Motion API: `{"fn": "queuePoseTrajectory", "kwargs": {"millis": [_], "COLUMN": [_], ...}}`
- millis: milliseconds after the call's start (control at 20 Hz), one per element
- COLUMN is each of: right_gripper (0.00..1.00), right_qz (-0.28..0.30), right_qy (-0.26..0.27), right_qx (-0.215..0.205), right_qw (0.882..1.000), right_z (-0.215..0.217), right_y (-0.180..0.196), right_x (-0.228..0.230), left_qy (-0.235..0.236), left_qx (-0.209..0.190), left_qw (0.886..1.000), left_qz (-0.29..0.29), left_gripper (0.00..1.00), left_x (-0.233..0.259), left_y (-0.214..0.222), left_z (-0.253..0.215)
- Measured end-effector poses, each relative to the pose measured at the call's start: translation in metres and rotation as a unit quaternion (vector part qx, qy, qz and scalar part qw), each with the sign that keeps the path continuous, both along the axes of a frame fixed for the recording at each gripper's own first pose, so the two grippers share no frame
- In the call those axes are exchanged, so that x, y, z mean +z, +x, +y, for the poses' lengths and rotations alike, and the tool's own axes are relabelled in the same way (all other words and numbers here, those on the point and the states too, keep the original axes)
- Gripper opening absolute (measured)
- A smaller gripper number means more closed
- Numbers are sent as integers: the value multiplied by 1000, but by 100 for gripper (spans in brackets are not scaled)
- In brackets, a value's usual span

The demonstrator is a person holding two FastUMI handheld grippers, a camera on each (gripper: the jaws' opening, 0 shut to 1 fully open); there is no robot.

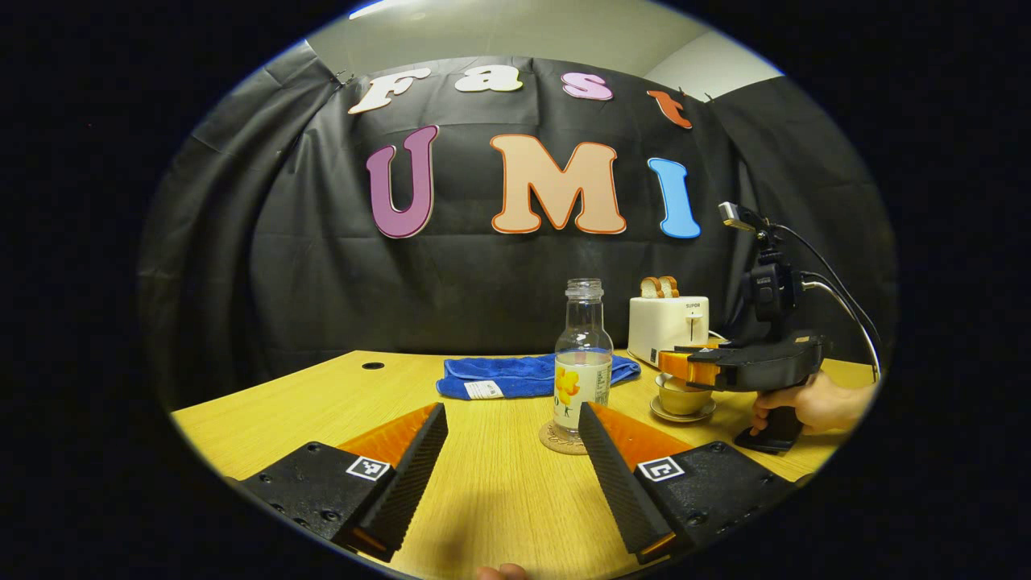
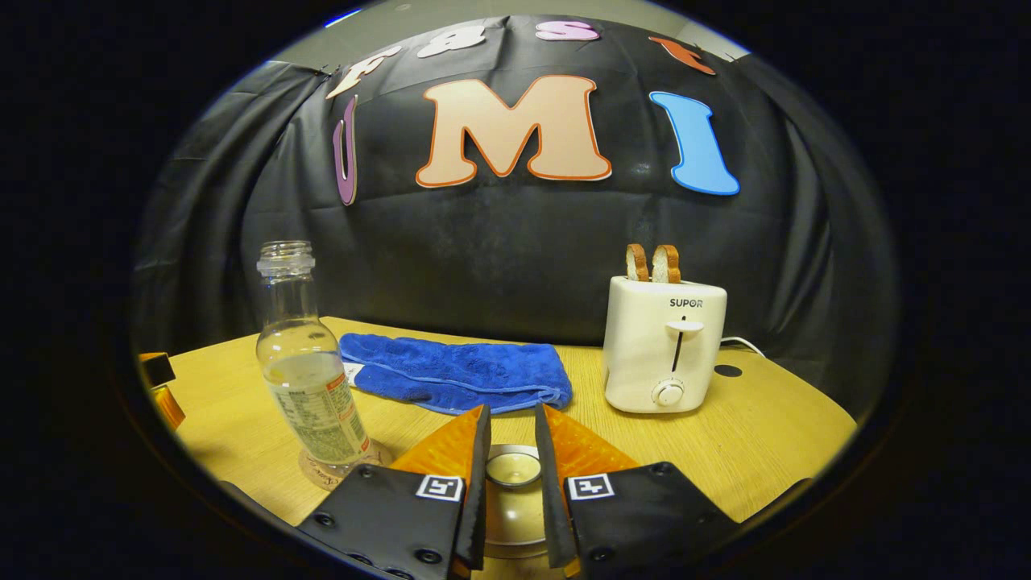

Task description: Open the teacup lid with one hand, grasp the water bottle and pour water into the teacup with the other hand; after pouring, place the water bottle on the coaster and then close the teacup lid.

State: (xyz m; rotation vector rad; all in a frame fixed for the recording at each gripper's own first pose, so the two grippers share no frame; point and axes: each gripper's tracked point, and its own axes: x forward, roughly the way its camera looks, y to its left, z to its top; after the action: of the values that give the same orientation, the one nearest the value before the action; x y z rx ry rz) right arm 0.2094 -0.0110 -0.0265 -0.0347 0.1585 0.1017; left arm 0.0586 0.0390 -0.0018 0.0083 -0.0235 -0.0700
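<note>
A clear, uncapped water bottle (image 1: 581,362) (image 2: 306,379), about half full, stands upright on a round coaster (image 1: 558,442) mid-table. My left gripper (image 1: 511,415) is open, drawn back in front of the bottle and not touching it. To the right, a teacup (image 1: 681,399) sits on a saucer (image 1: 683,416). My right gripper (image 1: 681,366) (image 2: 511,435), held by a hand (image 1: 813,403), hovers right over the cup. Its fingers are shut on the knob of the teacup lid (image 2: 513,469). Whether the lid rests on the cup or hangs just above it, I cannot tell.
A folded blue towel (image 1: 515,376) (image 2: 459,374) lies behind the bottle. A white toaster (image 1: 667,326) (image 2: 664,346) with two bread slices stands at the back right, its cable trailing off. The wooden table (image 1: 483,499) has a small hole (image 1: 373,366) at the far left.
</note>
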Motion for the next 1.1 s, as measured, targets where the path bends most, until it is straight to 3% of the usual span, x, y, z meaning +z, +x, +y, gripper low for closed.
{"fn": "queuePoseTrajectory", "kwargs": {"millis": [250, 500, 600, 750, 950, 1100], "right_gripper": [40, 100, 96, 100, 97, 97], "right_qz": [2, -20, -39, -77, -74, -74], "right_qy": [10, -11, -4, 27, 18, 19], "right_qx": [9, 2, -1, -33, -41, -36], "right_qw": [1000, 1000, 999, 996, 996, 996], "right_z": [2, 2, 1, -16, -17, -12], "right_y": [0, -4, -6, -14, -36, -71], "right_x": [0, 7, 14, 29, 25, 26], "left_qy": [0, 0, 0, 0, 0, 0], "left_qx": [-1, -2, -2, -2, -2, 1], "left_qw": [1000, 1000, 1000, 1000, 1000, 1000], "left_qz": [0, 0, 0, 0, 0, 0], "left_gripper": [95, 95, 95, 95, 95, 95], "left_x": [0, 8, 8, 8, 1, 0], "left_y": [0, -3, -3, -3, 6, 6], "left_z": [0, 2, 2, 2, -6, -5]}}
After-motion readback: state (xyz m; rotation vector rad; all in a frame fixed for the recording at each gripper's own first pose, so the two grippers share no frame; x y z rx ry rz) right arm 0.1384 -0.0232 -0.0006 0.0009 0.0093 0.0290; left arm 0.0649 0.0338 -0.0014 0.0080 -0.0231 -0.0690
